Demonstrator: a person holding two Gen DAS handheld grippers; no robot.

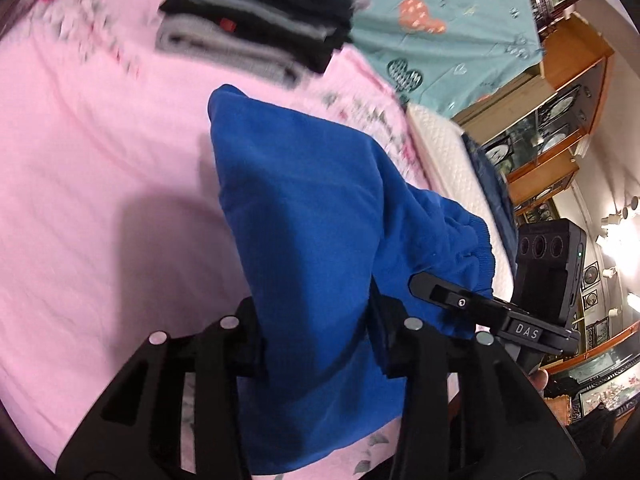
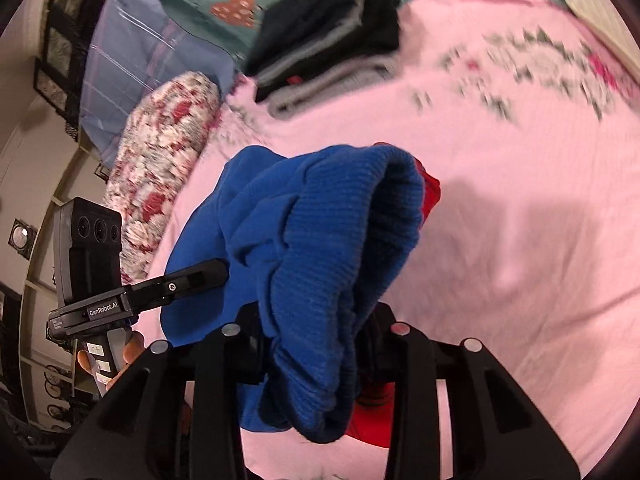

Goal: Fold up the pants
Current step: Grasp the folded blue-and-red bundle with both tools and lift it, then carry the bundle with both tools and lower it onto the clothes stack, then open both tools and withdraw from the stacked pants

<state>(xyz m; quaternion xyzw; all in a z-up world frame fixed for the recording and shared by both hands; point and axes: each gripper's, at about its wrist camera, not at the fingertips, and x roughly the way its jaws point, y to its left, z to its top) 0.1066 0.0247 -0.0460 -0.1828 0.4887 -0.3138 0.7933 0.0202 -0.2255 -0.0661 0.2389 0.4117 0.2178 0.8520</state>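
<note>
A: Left wrist view, item one: pink bed (image 1: pixel 100 168); blue pants (image 1: pixel 304 208) hang above it, running toward 12 o'clock.
B: Item two: left gripper (image 1: pixel 320 344), jaws pinching the fabric. Right gripper (image 2: pixel 316 356), jaws pinching the ribbed waistband (image 2: pixel 344 240).

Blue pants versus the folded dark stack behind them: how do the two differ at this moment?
The blue pants hang bunched and unfolded, clamped by the left gripper and right gripper; the folded stack lies flat on the pink sheet, untouched. The pants are one bright blue garment; the stack is several black and grey layers. Both are clothing over the same bed.
</note>
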